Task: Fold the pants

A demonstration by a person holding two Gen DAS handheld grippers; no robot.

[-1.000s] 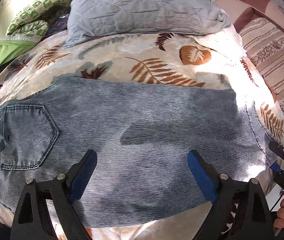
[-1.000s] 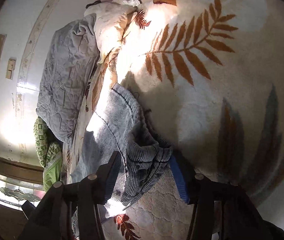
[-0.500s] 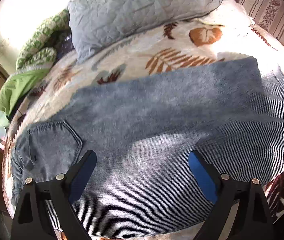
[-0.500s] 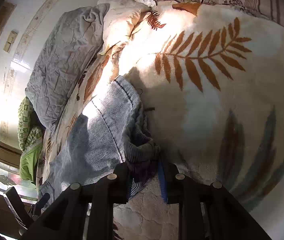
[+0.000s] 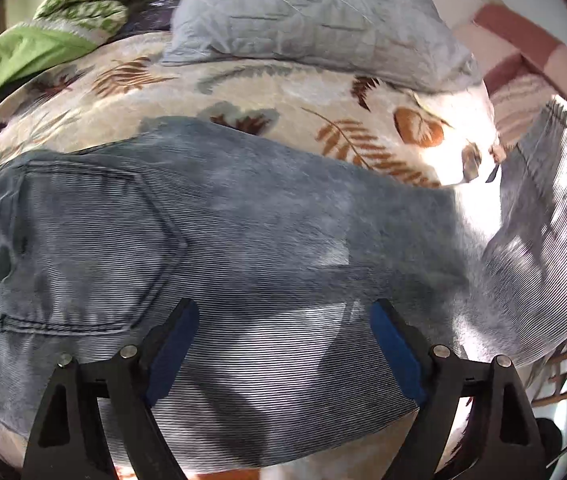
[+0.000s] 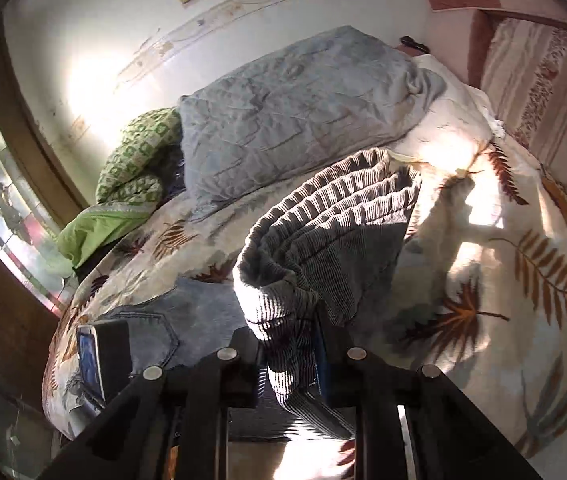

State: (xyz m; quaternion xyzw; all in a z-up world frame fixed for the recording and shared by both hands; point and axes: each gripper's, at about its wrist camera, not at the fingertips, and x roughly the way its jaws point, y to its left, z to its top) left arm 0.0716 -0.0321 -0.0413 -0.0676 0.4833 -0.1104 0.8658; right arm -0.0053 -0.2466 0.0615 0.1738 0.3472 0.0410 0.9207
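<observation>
Pants point(image 6: 335, 232) hem now lifted off bed point(image 6: 523, 280): my right claw point(image 6: 287, 356) clamps it; left claw point(image 5: 283, 344) spread wide above seat

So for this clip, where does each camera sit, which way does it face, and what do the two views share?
Left wrist: rides the open left gripper, looking down its fingers across the pants spread on the leaf-print bedspread; only its own fingers show.
Right wrist: rides the right gripper, shut on the lifted leg end of the pants, facing the gray pillow; the device at lower left looks like the left gripper.
Shared: pants, bedspread, pillow, green bedding.
</observation>
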